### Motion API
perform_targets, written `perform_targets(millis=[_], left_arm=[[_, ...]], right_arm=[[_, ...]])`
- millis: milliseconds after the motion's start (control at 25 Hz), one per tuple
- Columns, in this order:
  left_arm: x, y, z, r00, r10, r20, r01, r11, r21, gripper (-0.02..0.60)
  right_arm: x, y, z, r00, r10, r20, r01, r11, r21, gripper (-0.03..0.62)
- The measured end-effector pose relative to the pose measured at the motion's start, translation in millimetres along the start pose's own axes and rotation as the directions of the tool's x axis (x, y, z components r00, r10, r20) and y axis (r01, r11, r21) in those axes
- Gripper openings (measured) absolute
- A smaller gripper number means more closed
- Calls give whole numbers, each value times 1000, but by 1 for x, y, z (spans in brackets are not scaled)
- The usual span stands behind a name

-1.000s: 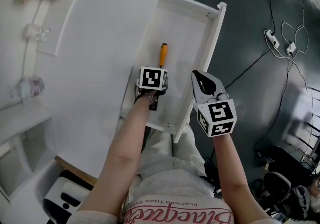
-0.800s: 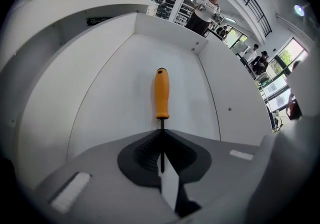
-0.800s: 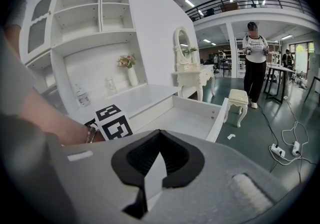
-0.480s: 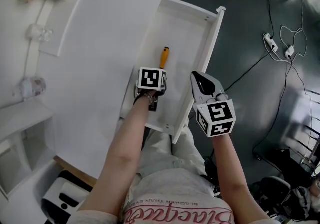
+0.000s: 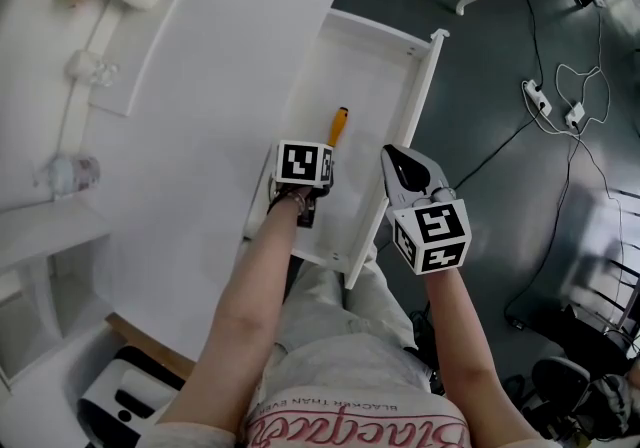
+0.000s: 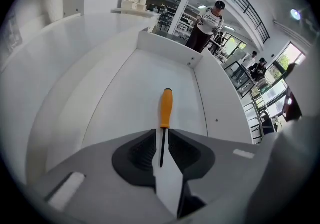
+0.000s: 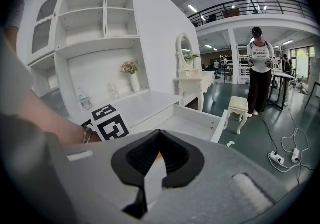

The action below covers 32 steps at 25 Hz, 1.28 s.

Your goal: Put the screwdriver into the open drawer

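Ok, screwdriver (image 6: 166,109) in drawer (image 6: 135,83), L claw (image 6: 161,138) parted.

Orange-handled screwdriver (image 6: 165,109), white drawer (image 5: 372,76)

Orange-handled screwdriver (image 5: 339,124) flat in open drawer (image 5: 375,101)

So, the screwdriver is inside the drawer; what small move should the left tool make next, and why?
Probably draw the left tool straight back, off the screwdriver. Its jaws stand slightly apart round the shaft, and the screwdriver seems to lie on the floor of the open drawer.
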<state>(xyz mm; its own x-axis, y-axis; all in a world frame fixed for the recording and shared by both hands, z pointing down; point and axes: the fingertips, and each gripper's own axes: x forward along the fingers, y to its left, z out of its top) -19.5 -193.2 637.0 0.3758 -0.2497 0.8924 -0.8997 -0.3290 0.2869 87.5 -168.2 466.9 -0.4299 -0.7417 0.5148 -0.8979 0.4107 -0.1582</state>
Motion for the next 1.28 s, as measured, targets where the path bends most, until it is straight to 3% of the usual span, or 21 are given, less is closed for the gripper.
perform_targets(millis=[680, 1280], left_arm=[[-58, -19, 23, 991, 0, 136, -6, 999, 47, 96], [-115, -30, 47, 959, 1, 283, -27, 996, 87, 94]], right_arm=[[-27, 0, 38, 998, -1, 57, 5, 997, -81, 2], [-50, 9, 75, 990, 2, 138, 18, 989, -146, 2]])
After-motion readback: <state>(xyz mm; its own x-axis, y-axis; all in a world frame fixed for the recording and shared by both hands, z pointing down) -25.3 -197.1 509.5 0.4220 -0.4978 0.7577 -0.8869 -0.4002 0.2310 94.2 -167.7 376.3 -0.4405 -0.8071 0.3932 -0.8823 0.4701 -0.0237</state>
